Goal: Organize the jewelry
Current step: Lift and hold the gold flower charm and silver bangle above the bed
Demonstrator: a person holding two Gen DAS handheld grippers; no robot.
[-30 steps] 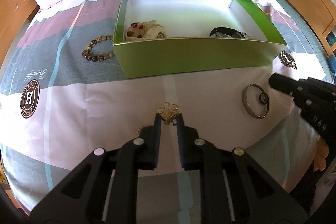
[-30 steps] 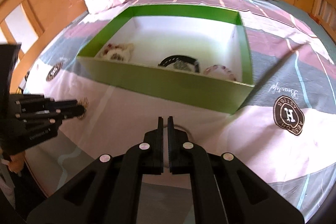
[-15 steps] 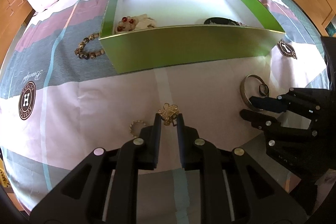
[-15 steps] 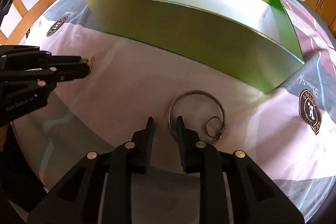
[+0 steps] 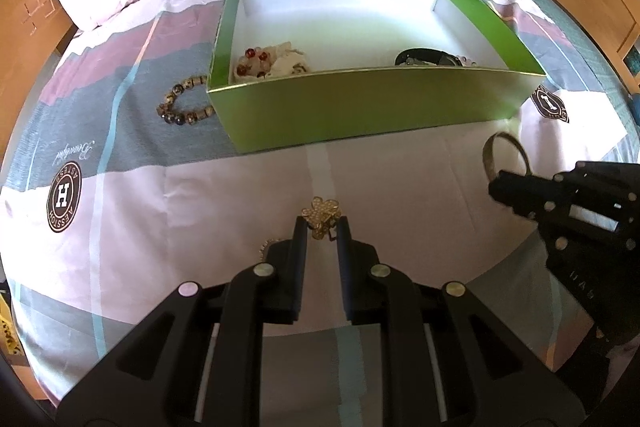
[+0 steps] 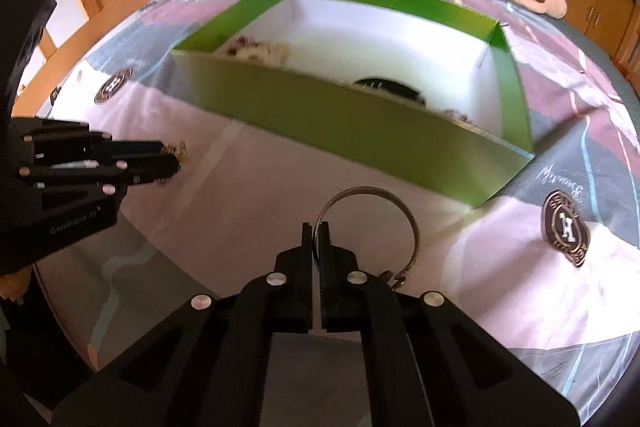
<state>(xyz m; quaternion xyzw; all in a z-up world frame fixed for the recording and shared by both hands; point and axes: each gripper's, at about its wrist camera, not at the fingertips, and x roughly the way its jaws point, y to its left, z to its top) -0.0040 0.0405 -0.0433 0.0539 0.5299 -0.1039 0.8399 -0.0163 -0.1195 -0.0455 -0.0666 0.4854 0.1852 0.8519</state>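
Pinching bangle [image 6: 370,223] rim, right gripper [image 6: 316,233] clamps.

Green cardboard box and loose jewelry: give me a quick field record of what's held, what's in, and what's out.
left hand-held gripper: shut on gold flower-shaped brooch
right hand-held gripper: jaws just closed, shut on silver metal bangle
green cardboard box: open, holds red-and-white beads, black band
outside box: brown bead bracelet on bedsheet, by box's left corner
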